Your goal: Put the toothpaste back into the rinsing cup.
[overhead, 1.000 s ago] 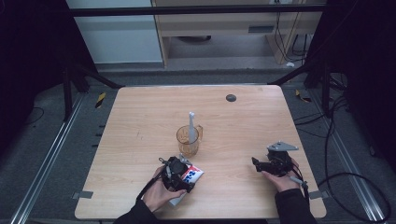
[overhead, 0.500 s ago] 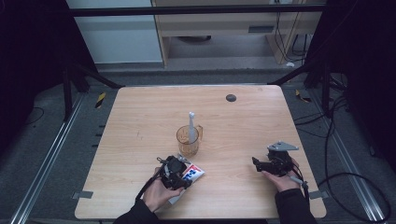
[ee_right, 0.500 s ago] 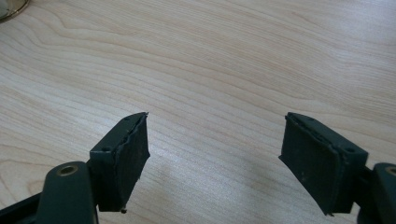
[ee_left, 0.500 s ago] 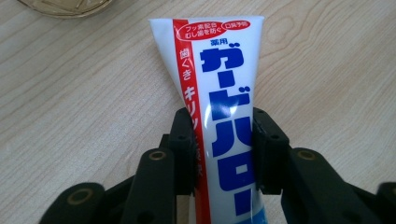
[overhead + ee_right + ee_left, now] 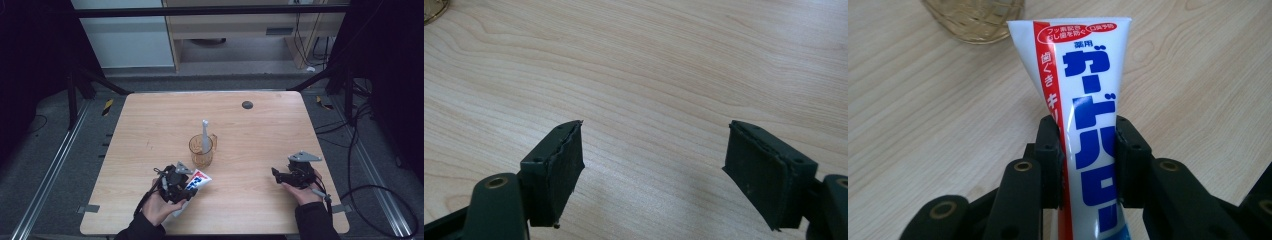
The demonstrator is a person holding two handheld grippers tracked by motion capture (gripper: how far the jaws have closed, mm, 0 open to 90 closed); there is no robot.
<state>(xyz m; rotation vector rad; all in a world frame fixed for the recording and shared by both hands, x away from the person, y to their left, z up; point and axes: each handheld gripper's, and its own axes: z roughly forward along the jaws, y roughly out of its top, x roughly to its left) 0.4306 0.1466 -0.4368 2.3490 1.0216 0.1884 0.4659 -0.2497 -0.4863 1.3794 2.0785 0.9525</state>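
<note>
A white toothpaste tube (image 5: 1083, 115) with blue and red print sits between the jaws of my left gripper (image 5: 1084, 160), whose pads press on both its sides. The jaws have just been closing onto it. From above, the tube (image 5: 197, 181) juts out of the left gripper (image 5: 186, 186) near the table's front edge, its flat end raised toward the cup. An amber glass cup (image 5: 202, 150) with a white toothbrush (image 5: 205, 134) upright in it stands just beyond. My right gripper (image 5: 274, 173) rests at the front right, jaws wide apart (image 5: 654, 170) over bare wood.
The wooden table (image 5: 150, 120) has a dark round hole (image 5: 247, 104) at the back. The cup's base (image 5: 975, 20) lies close ahead of the tube. Metal frame rails and cables run along the floor on both sides.
The left gripper closed on the toothpaste tube and lifted it off the table, tilting its flat end up toward the cup. The right gripper stayed put.
</note>
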